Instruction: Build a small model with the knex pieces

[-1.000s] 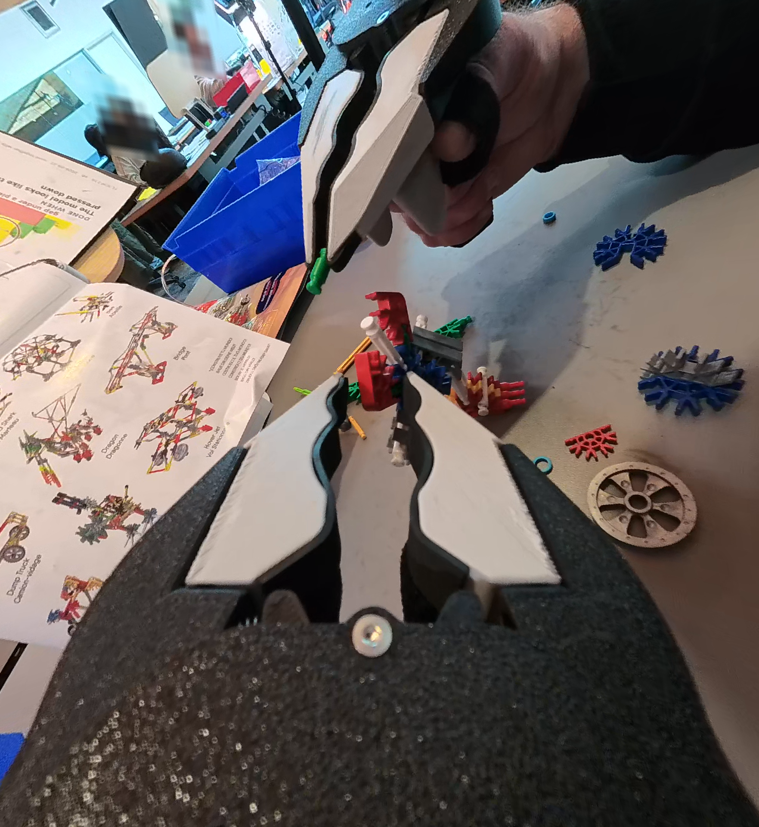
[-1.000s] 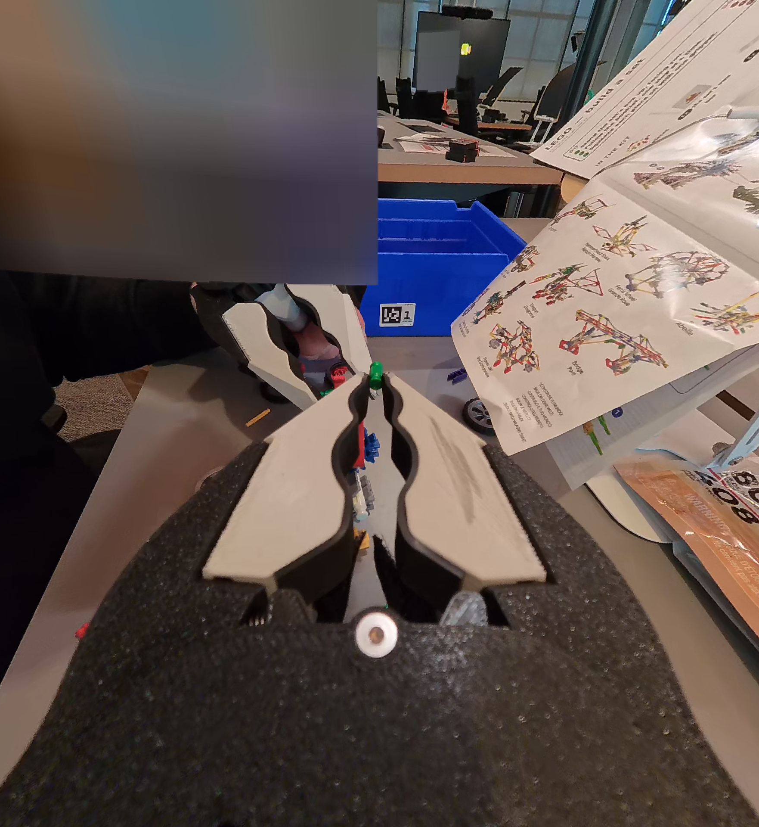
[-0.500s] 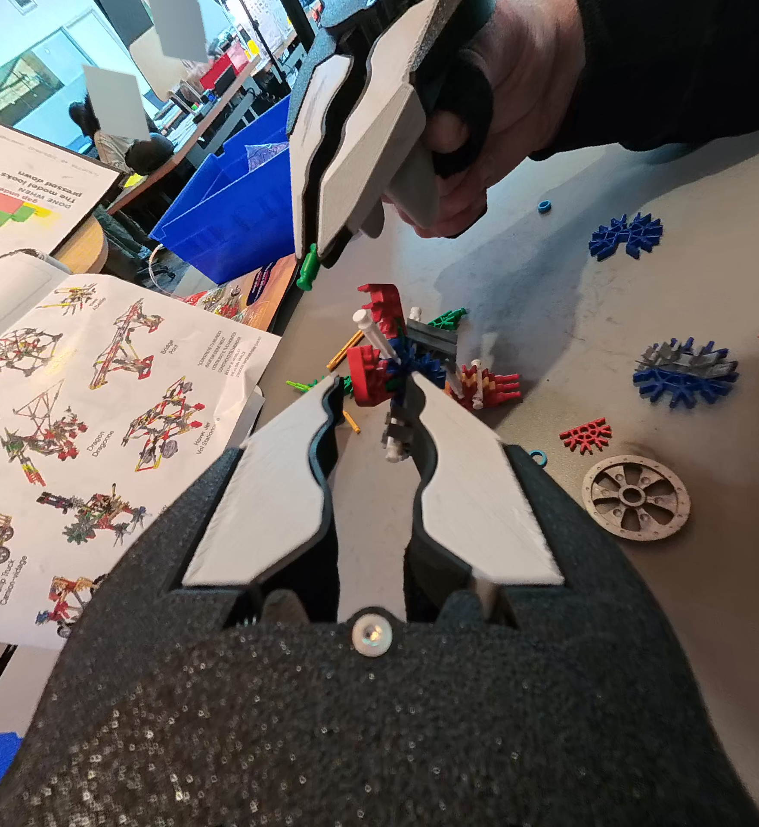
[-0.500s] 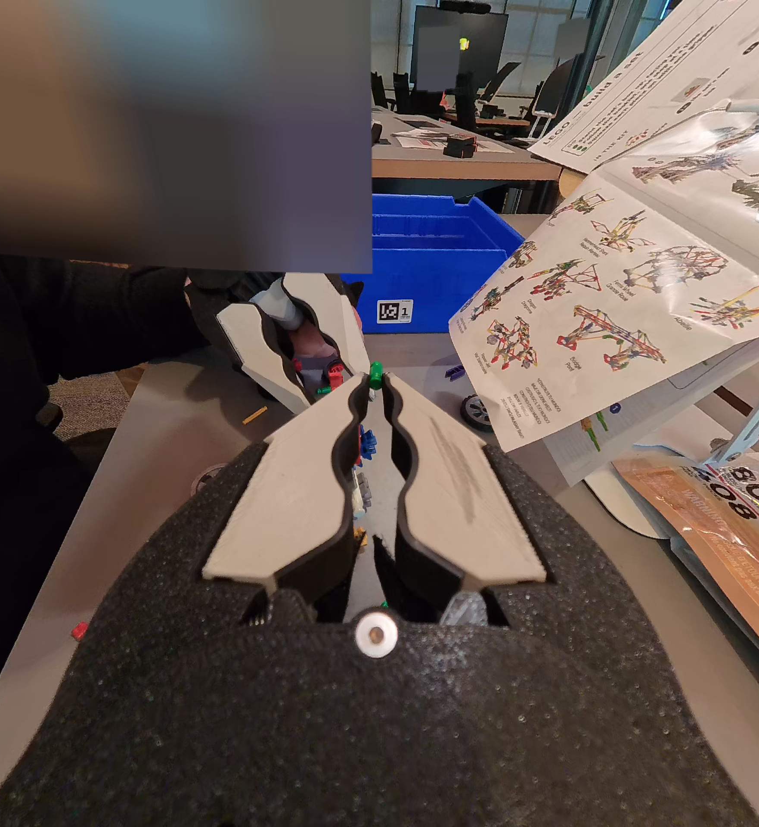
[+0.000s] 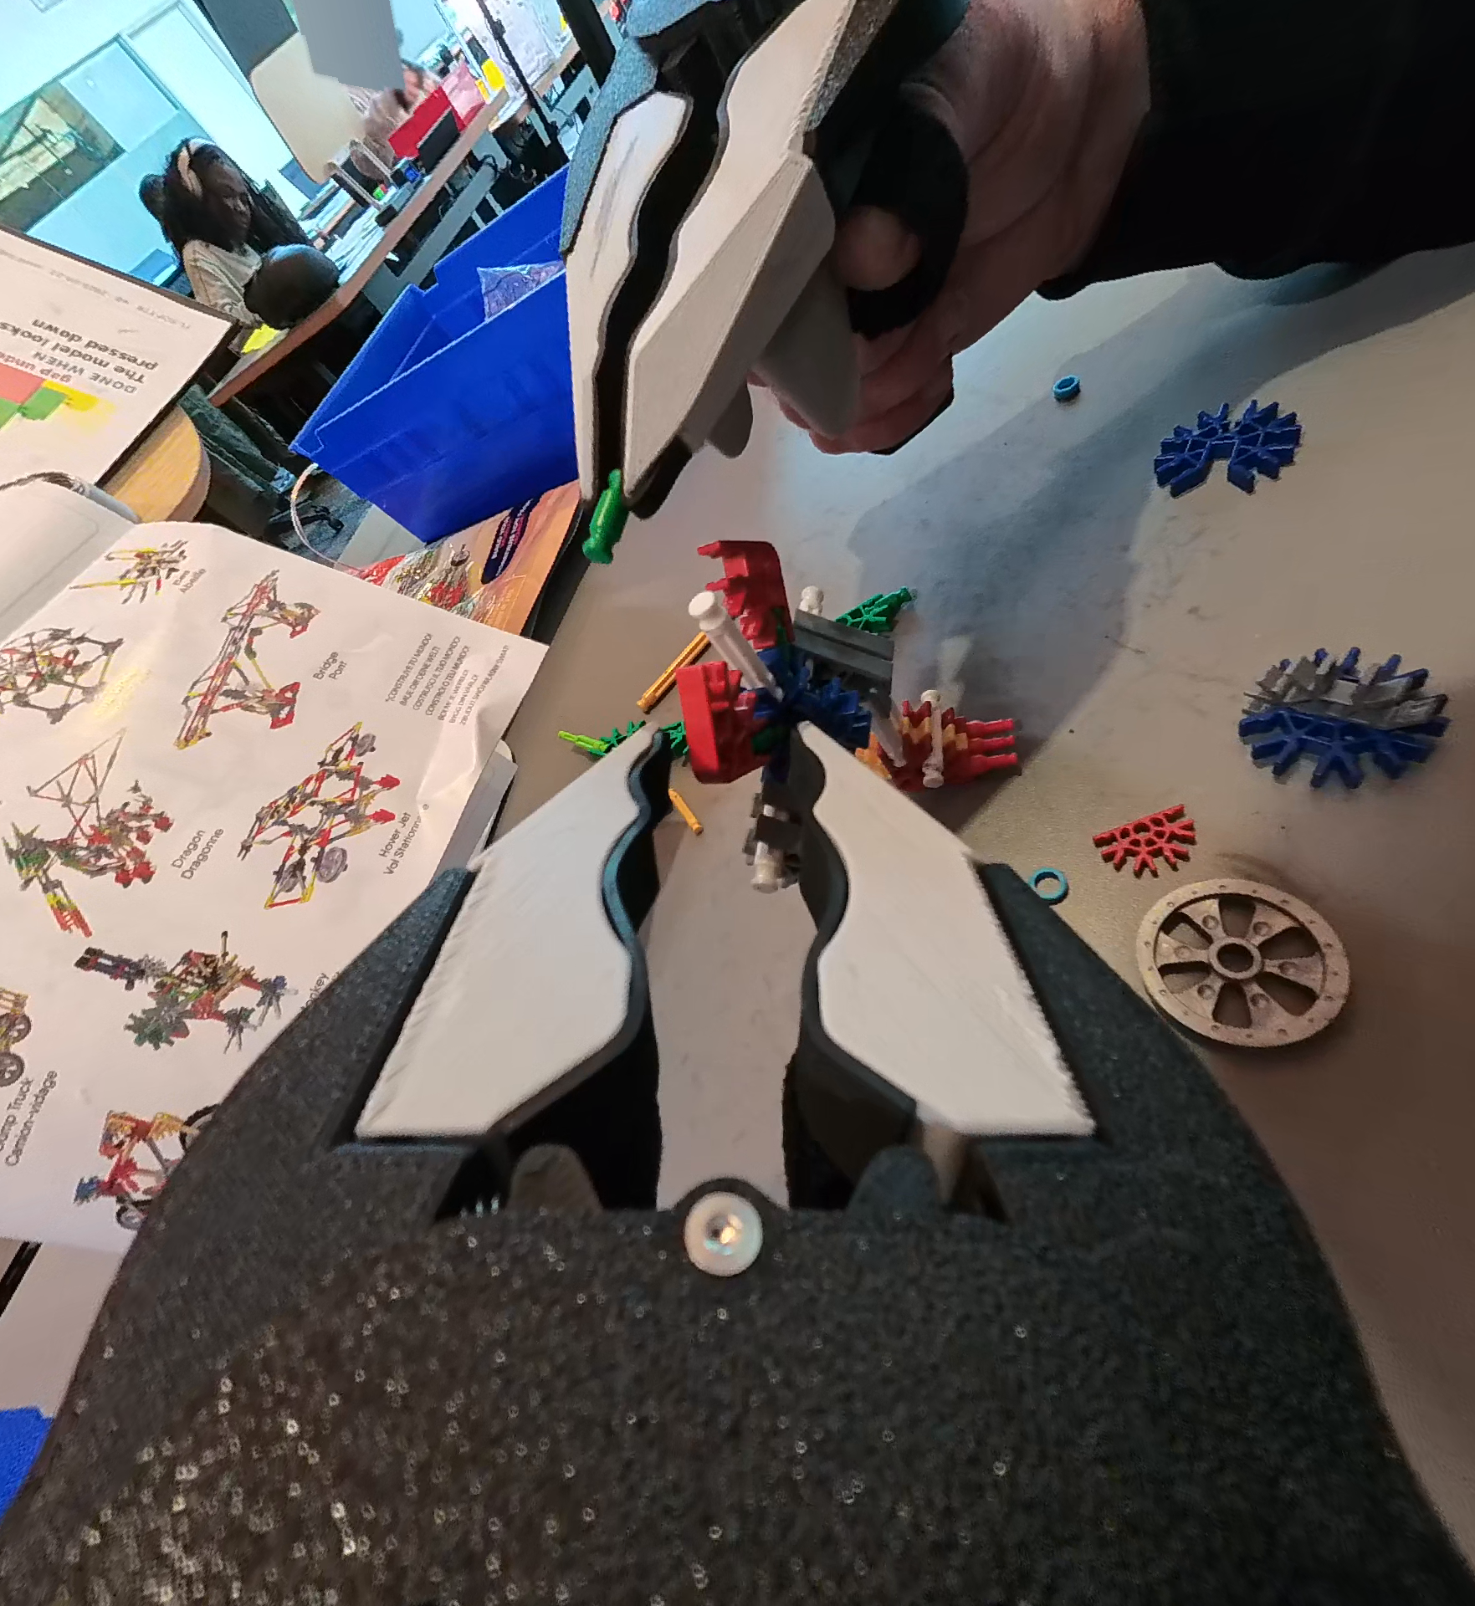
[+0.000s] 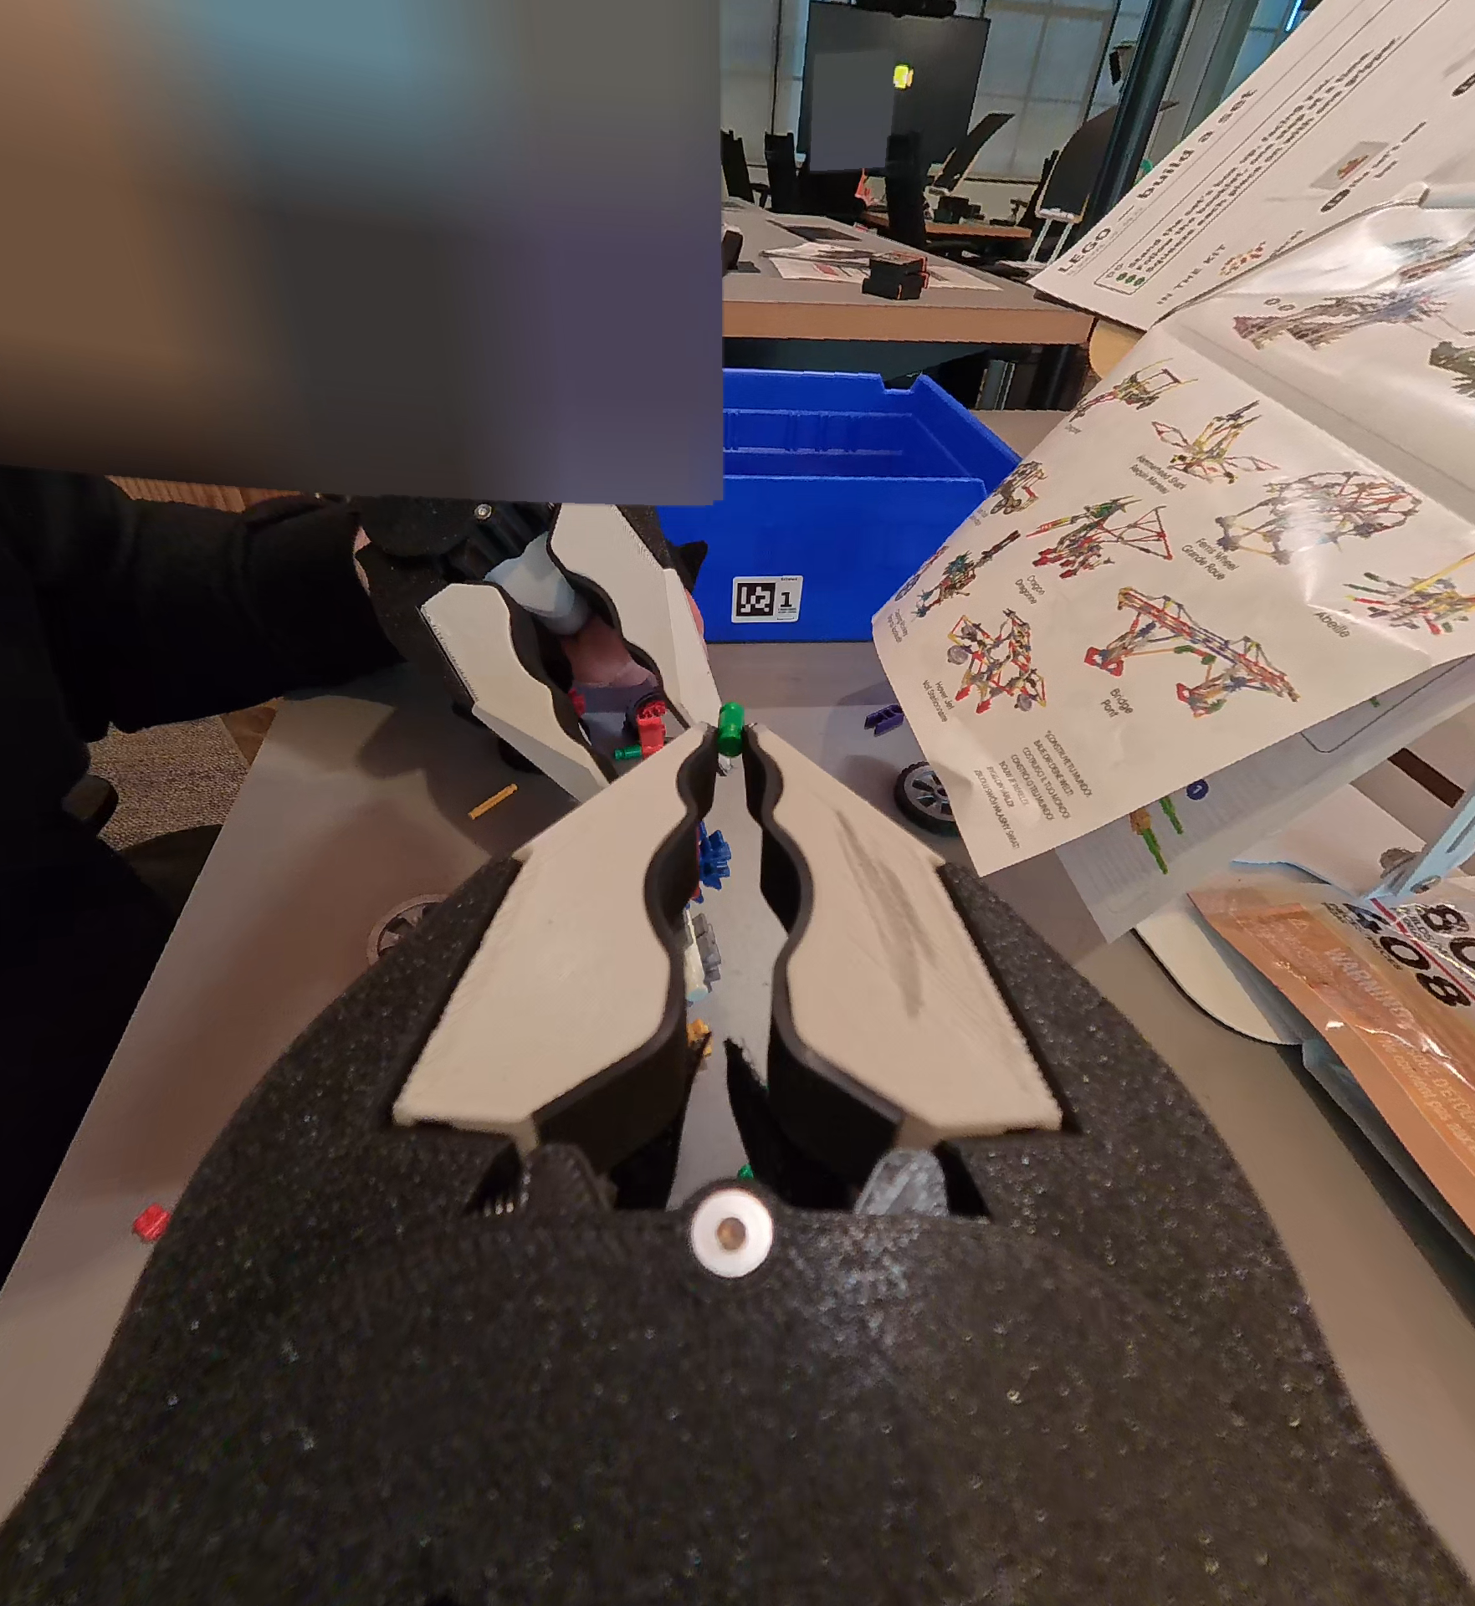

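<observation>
My left gripper [image 5: 729,734] is shut on a small assembly [image 5: 738,695] of red and blue snowflake connectors with a white rod, held between its fingertips just above the grey table [image 5: 1064,608]. My right gripper [image 6: 729,739] is shut on a short green rod [image 6: 729,728] pinched at its very tips. In the left wrist view the right gripper [image 5: 629,491] hangs above and behind the assembly, with the green rod [image 5: 603,521] pointing down at it, a short gap apart. The left gripper also shows in the right wrist view [image 6: 642,739].
Loose parts lie on the table: blue connectors [image 5: 1229,447], a grey-and-blue stack [image 5: 1342,721], a red connector [image 5: 1142,839], a grey wheel [image 5: 1242,960], red-and-yellow connectors [image 5: 951,739]. A printed model sheet [image 5: 195,782] lies left, with a blue bin [image 6: 838,495] behind it. A small black wheel [image 6: 925,795] lies by the sheet. One gripper's finger ends stand about 5 cm off the other's. The grey wheel [image 5: 1242,960] is about 11 cm from my left fingertips and 15 cm from my right.
Almost nothing. The right gripper with the green rod has shifted slightly; the left gripper still holds the assembly in the same place.
</observation>
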`<state>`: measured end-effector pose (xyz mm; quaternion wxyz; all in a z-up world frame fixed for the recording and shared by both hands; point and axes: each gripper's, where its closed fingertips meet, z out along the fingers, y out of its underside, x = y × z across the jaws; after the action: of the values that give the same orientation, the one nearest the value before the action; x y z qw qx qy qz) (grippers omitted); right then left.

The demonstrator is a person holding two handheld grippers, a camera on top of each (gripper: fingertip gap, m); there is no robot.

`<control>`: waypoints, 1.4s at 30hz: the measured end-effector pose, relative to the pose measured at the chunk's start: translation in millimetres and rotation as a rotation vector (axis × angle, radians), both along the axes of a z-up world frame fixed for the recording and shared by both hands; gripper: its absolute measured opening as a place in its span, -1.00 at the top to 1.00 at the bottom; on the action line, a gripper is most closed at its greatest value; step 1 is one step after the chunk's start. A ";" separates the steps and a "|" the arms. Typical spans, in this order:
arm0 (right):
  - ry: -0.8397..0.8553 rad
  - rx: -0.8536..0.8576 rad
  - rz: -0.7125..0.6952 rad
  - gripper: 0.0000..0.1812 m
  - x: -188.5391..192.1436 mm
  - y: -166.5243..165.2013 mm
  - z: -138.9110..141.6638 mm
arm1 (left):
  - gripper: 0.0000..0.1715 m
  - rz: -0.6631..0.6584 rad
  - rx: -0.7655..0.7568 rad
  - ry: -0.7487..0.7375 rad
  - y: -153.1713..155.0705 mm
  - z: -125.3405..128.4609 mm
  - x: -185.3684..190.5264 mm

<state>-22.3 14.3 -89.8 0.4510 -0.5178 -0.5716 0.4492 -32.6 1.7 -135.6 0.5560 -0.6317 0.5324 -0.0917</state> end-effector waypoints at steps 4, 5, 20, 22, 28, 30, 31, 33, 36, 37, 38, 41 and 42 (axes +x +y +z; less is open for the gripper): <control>0.002 0.000 -0.001 0.95 0.1 0.2 0.4 | 0.69 0.001 -0.005 0.001 0.4 -1.2 -0.2; 0.001 0.000 -0.001 0.95 0.0 0.2 0.0 | 0.69 0.001 -0.005 0.002 0.4 -1.4 -0.2; -0.028 0.002 0.000 0.95 3.4 4.8 -4.2 | 0.69 0.007 -0.053 -0.041 4.1 -5.1 -3.3; -0.050 0.018 0.018 0.95 4.5 2.5 -6.2 | 0.69 0.005 -0.060 -0.049 4.0 -5.2 -2.6; -0.113 0.069 0.053 0.95 3.5 -11.9 -6.3 | 0.68 -0.012 -0.106 -0.059 2.5 -11.9 0.1; -0.164 0.095 0.065 0.95 2.8 -18.5 -10.7 | 0.68 -0.014 -0.111 -0.065 2.4 -11.9 0.4; -0.189 0.102 0.075 0.95 2.4 -22.4 -12.7 | 0.68 -0.016 -0.115 -0.071 2.0 -11.2 0.7; -0.228 0.126 0.076 0.95 0.5 -26.6 -14.9 | 0.68 -0.019 -0.115 -0.078 1.3 -9.5 1.1; -0.287 0.176 0.062 0.95 -0.9 -28.2 -17.2 | 0.69 -0.019 -0.108 -0.077 0.7 -8.2 1.3; -0.290 0.180 0.066 0.95 -1.3 -30.1 -15.1 | 0.69 -0.022 -0.107 -0.081 0.1 -7.2 1.7; -0.290 0.186 0.070 0.95 -2.1 -32.2 -12.5 | 0.69 -0.026 -0.108 -0.088 -0.8 -5.9 2.2; -0.315 0.218 0.057 0.95 -4.3 -32.8 -10.2 | 0.69 -0.033 -0.102 -0.101 -2.6 -2.2 3.2; -0.331 0.231 0.049 0.95 -5.3 -31.7 -11.0 | 0.69 -0.034 -0.098 -0.102 -3.2 -1.1 3.2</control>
<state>-27.6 -17.4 -100.9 0.3963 -0.5151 -0.6981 0.3004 -29.4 -1.5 -136.6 0.5493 -0.6433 0.5090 -0.1592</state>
